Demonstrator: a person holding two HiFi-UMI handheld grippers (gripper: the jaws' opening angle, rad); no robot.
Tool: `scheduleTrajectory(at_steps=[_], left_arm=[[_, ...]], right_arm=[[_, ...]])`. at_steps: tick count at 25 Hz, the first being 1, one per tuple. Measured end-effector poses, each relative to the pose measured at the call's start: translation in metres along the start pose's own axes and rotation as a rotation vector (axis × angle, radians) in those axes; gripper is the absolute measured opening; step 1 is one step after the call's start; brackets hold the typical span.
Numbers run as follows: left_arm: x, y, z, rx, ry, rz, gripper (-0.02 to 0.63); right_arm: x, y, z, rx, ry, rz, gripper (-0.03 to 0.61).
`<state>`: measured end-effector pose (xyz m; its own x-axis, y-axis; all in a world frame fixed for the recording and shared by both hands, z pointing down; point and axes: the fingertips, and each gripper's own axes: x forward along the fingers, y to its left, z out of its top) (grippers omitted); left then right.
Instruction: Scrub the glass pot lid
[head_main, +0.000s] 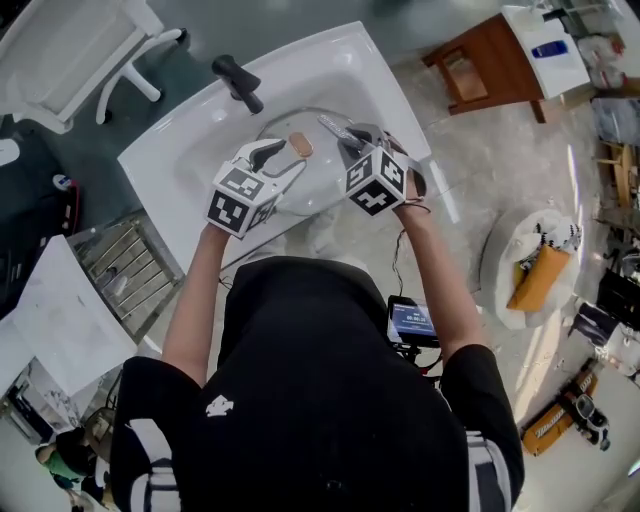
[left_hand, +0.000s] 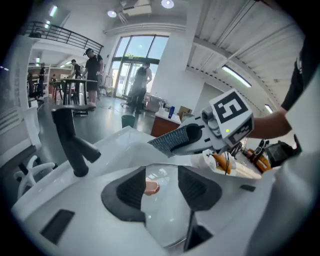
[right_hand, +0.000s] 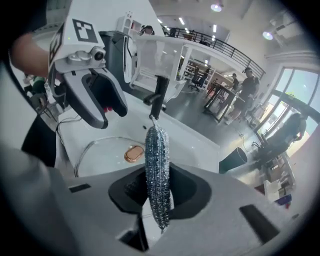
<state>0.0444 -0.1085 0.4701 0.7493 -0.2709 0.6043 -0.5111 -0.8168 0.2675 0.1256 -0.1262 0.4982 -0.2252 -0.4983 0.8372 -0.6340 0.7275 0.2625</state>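
Person standing at a white sink (head_main: 330, 60), a two-jaw tool in each hand, seen from above and along each tool.

(a) The glass pot lid (head_main: 315, 185) lies in the basin just in front of the black faucet (head_main: 238, 82). Its copper-coloured knob (head_main: 299, 146) faces up and its metal rim is visible on the near side.

(b) The left claw (left_hand: 163, 187) is held above the lid with its two dark pads standing apart. Nothing is between them; the lid and its knob show through the gap, lower down in the basin. The right gripper view confirms that this claw is clear of the glass and empty.

(c) The right claw (right_hand: 159, 187) is closed on a dark, glittering mesh scrubbing pad (right_hand: 157, 170). The pad is gripped edge-on, stands upright between the pads and projects well beyond the jaw tips. It hangs over the basin, near the lid's right side, apart from the glass.

(d) The two claws are level with each other and close together, one over each side of the lid, both tilted downward toward the basin.
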Motion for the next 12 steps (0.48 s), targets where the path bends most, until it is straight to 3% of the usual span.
scheduleTrajectory(at_steps=[4,8,12], left_arm=[[-0.027,-0.003,0.037,0.011,-0.090,0.030,0.125],[-0.057,0.004,0.066,0.095,-0.192,0.089,0.061],[-0.095,0.011,0.091,0.111,-0.304,0.140,0.031]], right_arm=[[-0.038,-0.014,0.031,0.105,-0.110,-0.062,0.067],[-0.074,-0.026,0.066,0.217,-0.228,-0.141,0.067],[-0.106,-0.027,0.100,0.290,-0.329,-0.221,0.067]])
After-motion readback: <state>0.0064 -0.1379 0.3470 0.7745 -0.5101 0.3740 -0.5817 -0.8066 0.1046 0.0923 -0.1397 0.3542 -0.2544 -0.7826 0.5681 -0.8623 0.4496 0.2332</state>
